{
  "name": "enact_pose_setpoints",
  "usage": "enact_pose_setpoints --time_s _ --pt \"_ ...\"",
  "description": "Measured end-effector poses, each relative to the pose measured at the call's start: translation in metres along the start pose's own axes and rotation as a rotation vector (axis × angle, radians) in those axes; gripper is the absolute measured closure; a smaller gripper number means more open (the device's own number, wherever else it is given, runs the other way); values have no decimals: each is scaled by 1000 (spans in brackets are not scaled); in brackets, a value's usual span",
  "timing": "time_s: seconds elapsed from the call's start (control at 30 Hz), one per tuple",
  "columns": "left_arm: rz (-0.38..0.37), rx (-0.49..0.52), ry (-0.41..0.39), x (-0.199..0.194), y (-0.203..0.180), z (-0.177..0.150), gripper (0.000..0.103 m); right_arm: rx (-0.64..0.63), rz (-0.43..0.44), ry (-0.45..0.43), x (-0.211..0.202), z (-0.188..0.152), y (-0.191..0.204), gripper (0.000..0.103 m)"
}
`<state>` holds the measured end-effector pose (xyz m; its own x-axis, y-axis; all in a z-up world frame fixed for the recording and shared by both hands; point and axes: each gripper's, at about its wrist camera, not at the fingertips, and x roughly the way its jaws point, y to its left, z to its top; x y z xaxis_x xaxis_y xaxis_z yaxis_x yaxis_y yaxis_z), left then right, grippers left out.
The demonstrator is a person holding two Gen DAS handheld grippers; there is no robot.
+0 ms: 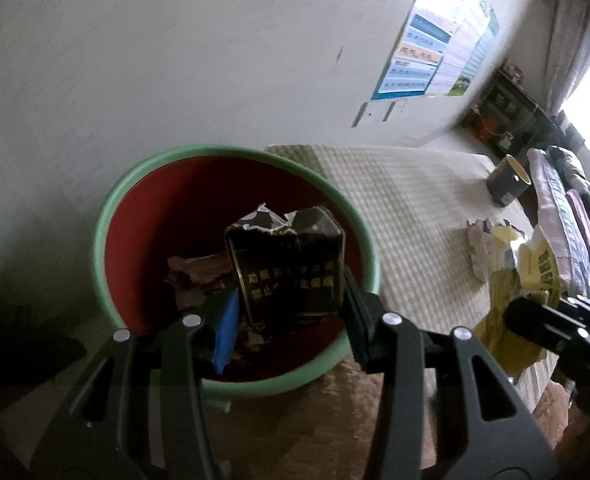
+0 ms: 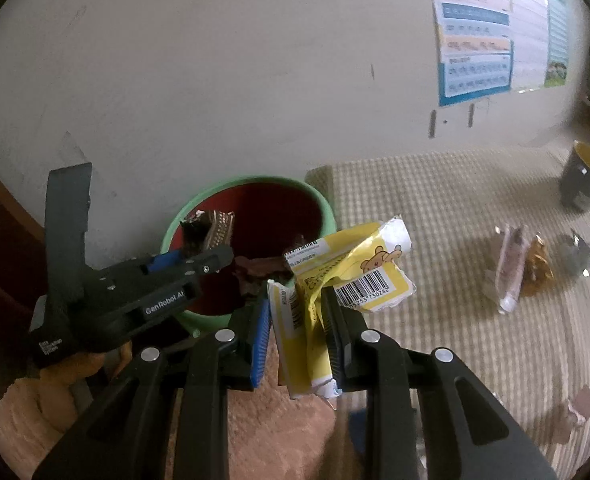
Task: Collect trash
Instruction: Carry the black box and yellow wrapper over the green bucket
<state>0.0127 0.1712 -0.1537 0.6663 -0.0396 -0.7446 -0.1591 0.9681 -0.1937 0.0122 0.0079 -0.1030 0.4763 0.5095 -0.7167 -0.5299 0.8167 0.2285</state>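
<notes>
Checked cloth [image 2: 435, 208], both grippers apparently loaded.

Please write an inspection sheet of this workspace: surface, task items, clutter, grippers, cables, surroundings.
Surface: checked cloth.
Job's things: green bin with red inside, holding brown scraps; black box; yellow wrapper.
Clutter: dark mug, more wrappers on the cloth.
Grippers: left gripper shut on the black box over the bin; right gripper shut on the yellow wrapper.
Cables: nothing seen.
Surroundings: white wall, poster.

Checked mat [image 2: 435, 208] w/ mug [image 2: 583, 180], wrappers [image 2: 523, 268].
</notes>
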Motion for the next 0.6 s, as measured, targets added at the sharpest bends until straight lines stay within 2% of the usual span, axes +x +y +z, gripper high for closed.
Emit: enact_pose_setpoints --time_s 0.6 --pt "48 -69 5 10 38 2 60 -51 25 27 41 30 17 78"
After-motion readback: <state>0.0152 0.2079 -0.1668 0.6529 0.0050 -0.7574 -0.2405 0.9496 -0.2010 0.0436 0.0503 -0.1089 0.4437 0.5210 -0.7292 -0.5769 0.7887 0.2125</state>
